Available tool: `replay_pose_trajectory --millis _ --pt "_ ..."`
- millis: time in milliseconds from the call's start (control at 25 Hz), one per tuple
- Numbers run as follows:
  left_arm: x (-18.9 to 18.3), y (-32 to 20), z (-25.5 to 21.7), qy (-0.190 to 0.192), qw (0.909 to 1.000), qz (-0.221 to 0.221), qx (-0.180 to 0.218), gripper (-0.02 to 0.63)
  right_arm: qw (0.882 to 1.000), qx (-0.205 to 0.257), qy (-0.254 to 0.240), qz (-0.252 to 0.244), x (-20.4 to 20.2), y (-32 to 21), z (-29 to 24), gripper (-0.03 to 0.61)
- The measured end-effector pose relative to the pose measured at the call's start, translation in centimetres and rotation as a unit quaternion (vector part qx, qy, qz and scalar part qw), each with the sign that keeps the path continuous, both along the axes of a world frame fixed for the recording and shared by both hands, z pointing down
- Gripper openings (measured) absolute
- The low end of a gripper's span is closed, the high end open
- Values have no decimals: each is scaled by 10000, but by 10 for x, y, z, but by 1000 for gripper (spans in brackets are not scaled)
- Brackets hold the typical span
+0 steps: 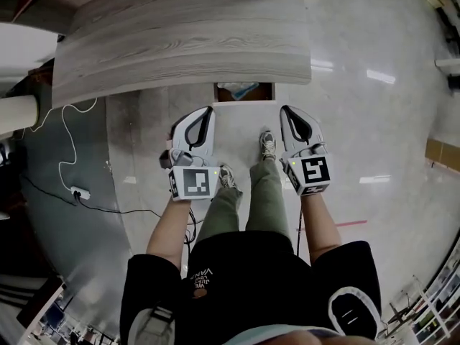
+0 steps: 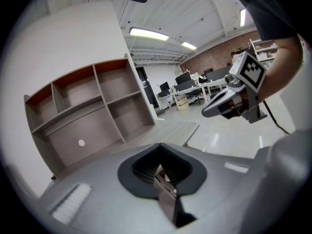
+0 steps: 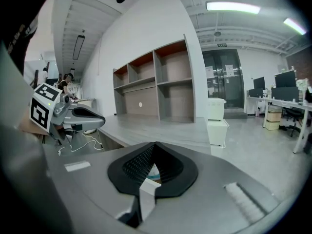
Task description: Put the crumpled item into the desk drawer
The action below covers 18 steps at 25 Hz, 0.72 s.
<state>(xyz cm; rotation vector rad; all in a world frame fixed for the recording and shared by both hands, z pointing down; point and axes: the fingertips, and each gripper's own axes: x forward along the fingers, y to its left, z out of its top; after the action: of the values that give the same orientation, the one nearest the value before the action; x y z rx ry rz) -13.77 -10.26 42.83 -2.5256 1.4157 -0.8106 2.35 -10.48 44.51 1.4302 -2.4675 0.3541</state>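
Two tools closed, empty: left tool (image 1: 208,111), right tool (image 1: 284,110), side by side, apart, above floor (image 1: 374,106). Crumpled item (image 1: 237,89) lies inside open drawer (image 1: 267,92) at counter (image 1: 180,49) edge, 12 o'clock from tools.

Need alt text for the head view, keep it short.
Seen from above, a person stands at a grey wood-grain desk, holding the left gripper and right gripper, both shut and empty, near an open drawer containing a pale blue crumpled item.

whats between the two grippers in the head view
In the head view, the person's legs and one shoe stand between the left gripper and the right gripper.
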Motion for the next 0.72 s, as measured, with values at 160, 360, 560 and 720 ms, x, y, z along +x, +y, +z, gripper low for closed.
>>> replay_pose_trajectory --millis 160,360,560,720 --pt "-8 10 -19 221 9997 -92 73 52 10000 20 18 50 -7 8 -25 3" --pt "-19 24 -39 406 9989 -157 164 52 9998 185 -62 -96 -23 22 -48 3" --pt "-28 38 -59 658 9973 -174 276 52 10000 44 67 -21 -34 33 -70 3" --pt "-36 51 -76 679 9968 -108 411 52 9994 301 -70 -176 -45 43 -85 3"
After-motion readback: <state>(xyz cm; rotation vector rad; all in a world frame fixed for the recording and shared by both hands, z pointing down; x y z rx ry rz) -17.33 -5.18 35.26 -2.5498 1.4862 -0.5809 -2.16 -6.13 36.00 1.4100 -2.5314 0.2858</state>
